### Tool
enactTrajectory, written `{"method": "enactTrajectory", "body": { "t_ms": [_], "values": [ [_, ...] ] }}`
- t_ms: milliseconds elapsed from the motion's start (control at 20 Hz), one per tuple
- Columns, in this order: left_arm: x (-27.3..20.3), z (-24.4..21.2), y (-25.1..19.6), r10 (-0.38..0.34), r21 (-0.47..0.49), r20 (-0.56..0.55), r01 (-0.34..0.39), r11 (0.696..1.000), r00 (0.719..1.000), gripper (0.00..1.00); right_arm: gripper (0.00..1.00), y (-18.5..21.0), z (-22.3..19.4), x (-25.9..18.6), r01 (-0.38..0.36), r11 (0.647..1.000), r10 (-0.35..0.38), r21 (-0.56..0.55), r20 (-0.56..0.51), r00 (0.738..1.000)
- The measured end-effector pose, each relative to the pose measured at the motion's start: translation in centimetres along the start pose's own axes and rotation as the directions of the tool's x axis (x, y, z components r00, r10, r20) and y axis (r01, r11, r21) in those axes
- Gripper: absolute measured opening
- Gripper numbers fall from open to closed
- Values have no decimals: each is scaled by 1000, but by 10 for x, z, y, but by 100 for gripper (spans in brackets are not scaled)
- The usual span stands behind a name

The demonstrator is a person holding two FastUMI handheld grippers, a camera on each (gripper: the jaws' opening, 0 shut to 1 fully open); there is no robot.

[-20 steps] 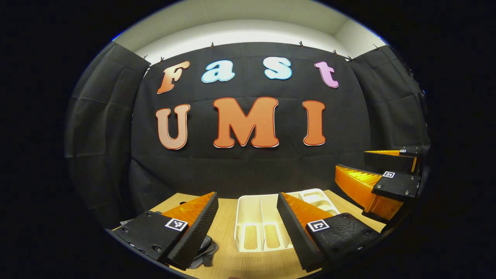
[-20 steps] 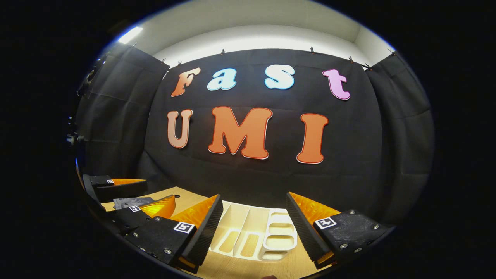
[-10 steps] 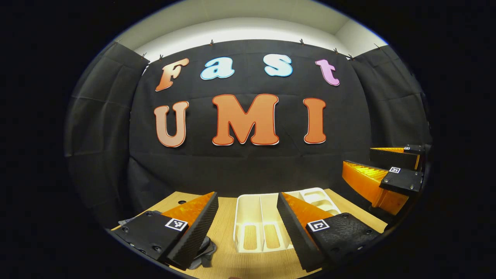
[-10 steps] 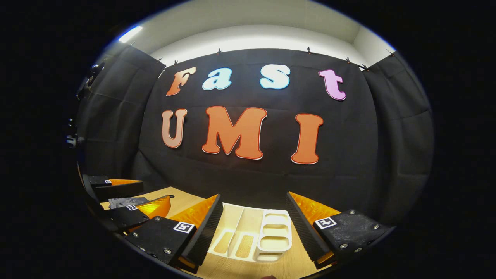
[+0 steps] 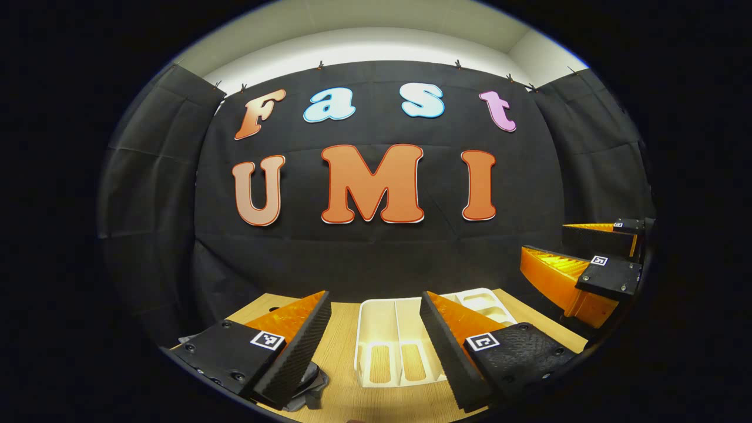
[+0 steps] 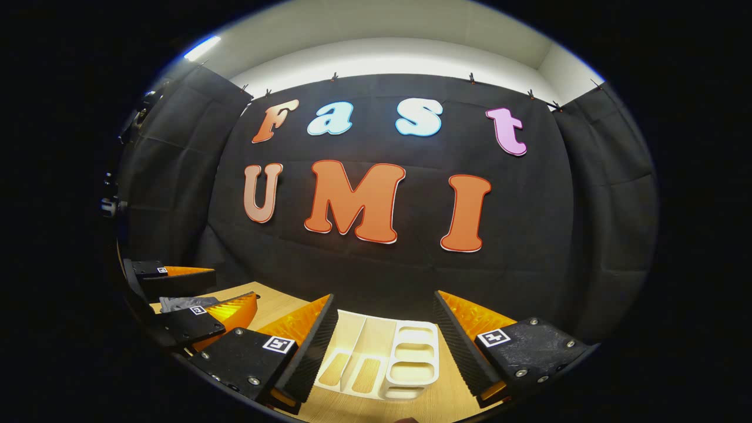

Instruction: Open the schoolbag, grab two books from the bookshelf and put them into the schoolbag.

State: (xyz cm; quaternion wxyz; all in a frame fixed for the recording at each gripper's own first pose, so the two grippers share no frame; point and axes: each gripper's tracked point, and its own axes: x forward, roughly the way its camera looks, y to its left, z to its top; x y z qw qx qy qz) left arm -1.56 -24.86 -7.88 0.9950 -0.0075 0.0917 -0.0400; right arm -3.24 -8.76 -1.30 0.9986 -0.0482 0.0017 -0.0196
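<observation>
Both of your tongs are wide open and hold nothing. The white bookshelf [image 5: 399, 346] lies flat on the table [image 5: 343, 346], right in front of your left tongs [image 5: 376, 343], with its long slots running away from you. I see no books in it. The grey schoolbag [image 5: 311, 382] peeks out low, under the left finger of those tongs. Your left tongs are nearer to it than your right tongs [image 6: 385, 346], I think.
</observation>
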Motion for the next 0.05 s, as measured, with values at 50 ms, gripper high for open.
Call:
{"method": "enactTrajectory", "body": {
  "t_ms": [50],
  "values": [
    [1, -1, 1, -2, -4, -2, 2, 1000, 1000, 96, 97, -1, 2, 1, 2, 1000, -2, 1, 4, 1000]
  ]
}}
